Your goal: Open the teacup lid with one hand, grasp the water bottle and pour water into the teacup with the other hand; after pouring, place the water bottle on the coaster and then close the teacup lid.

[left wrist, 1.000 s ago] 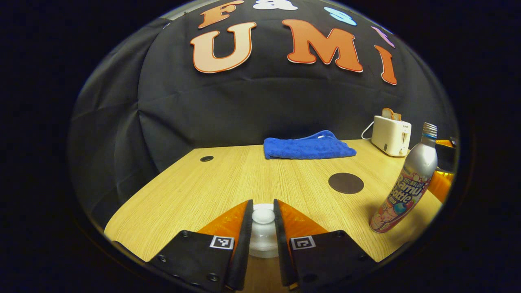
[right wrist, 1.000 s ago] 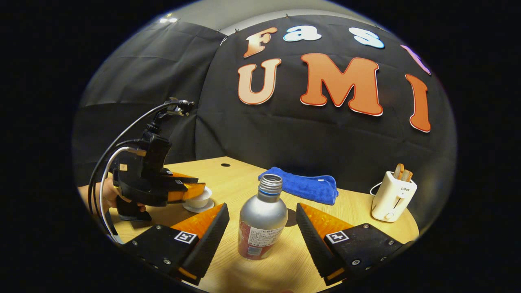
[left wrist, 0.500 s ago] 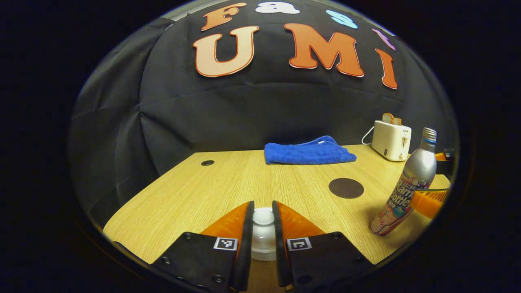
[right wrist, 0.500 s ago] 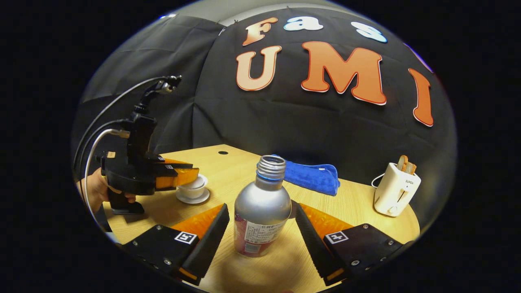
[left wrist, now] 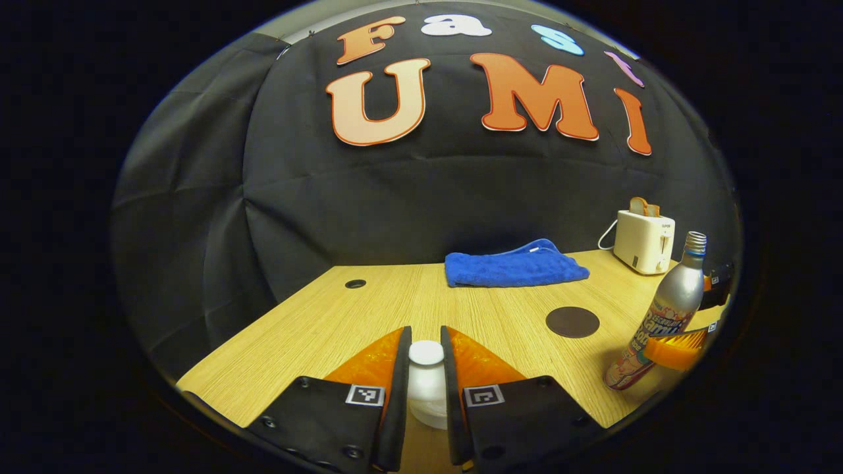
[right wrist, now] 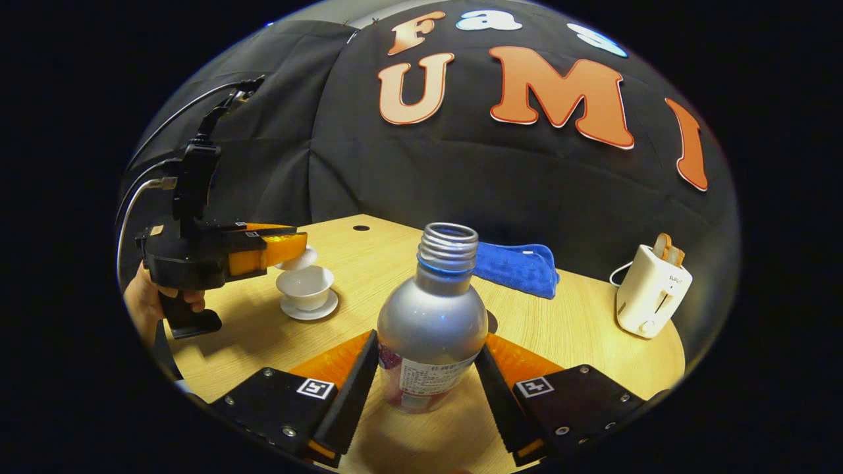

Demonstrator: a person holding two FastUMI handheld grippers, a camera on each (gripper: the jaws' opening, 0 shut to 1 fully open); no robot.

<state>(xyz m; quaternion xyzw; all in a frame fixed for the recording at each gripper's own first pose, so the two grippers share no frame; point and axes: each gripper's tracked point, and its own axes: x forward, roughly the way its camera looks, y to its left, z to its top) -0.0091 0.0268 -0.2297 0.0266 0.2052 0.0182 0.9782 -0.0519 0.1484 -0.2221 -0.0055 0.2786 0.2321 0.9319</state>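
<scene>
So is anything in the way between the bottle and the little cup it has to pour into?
Nothing visible is. In the right gripper view, bare table lies between the water bottle and the open teacup. The left gripper holds the lid just above the cup's far edge, which might crowd the pour a little.

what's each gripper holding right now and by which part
The left gripper holds the teacup lid by its knob, lifted off the teacup. The right gripper has its jaws against the lower body of the water bottle.
</scene>
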